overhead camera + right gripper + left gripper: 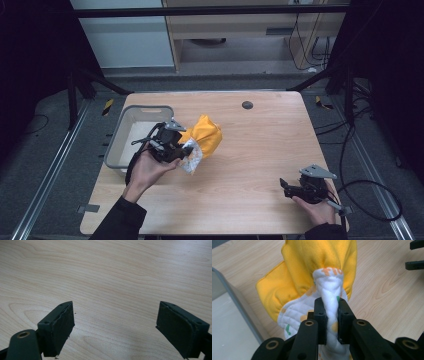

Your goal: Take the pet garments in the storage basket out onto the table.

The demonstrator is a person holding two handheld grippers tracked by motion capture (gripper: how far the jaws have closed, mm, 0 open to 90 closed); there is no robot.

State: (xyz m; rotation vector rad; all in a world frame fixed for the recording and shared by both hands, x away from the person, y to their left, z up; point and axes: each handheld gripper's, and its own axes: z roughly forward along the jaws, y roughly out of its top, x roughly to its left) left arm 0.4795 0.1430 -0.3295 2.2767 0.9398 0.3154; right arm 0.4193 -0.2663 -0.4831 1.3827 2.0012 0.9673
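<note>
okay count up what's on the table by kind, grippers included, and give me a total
Grippers: 2, left gripper and right gripper
Grey bins: 1, grey bin
Yellow-and-white cloths: 1, cloth
Total: 4

There is one yellow and white cloth (202, 140). There is one grey bin (121, 131). There is one wooden desk (250, 165). There are two black tongs, the left tongs (181, 148) and the right tongs (284, 186). There are two hands, one on each. The desk has one small dark round spot (247, 105).
</note>
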